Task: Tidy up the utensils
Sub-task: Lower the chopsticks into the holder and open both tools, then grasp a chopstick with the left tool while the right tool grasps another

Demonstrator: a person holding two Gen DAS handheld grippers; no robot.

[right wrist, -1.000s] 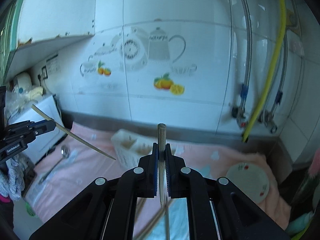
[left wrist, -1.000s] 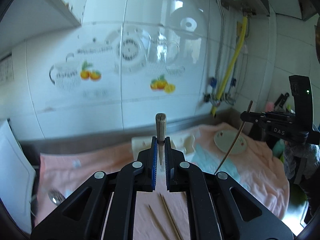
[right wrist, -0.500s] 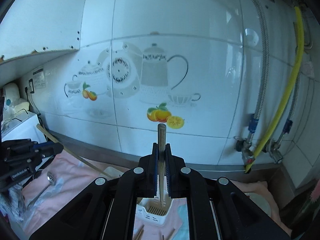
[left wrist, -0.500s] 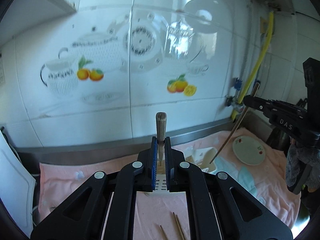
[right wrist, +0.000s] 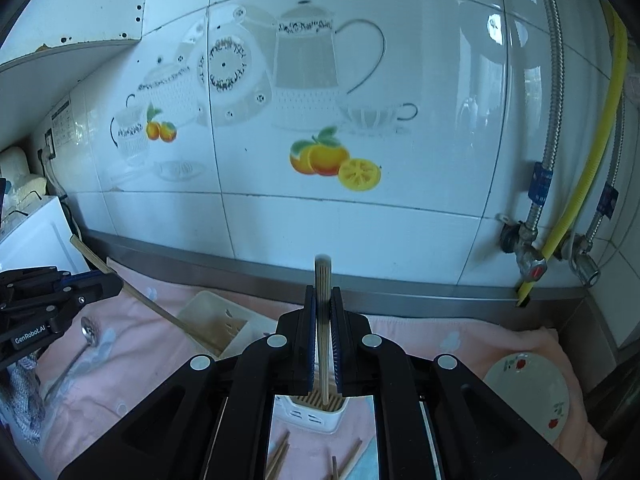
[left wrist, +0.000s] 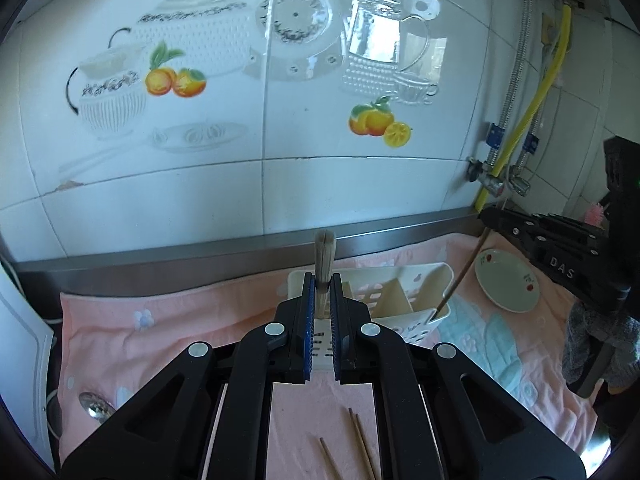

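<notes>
Both chopsticks (right wrist: 322,320) now dip into holder (left wrist: 416,296), clamped between fingers (right wrist: 335,340).

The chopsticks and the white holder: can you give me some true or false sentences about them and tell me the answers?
1. Each hand-held gripper is shut on a chopstick. True: the left hand-held gripper and the right hand-held gripper each clamp one.
2. The white holder sits on a pink towel. True.
3. The small plate is stacked with chopsticks. False: it holds nothing.
4. All chopsticks are put away. False: loose chopsticks lie on the towel.
5. The metal spoon stands in the holder. False: it lies on the towel.
</notes>
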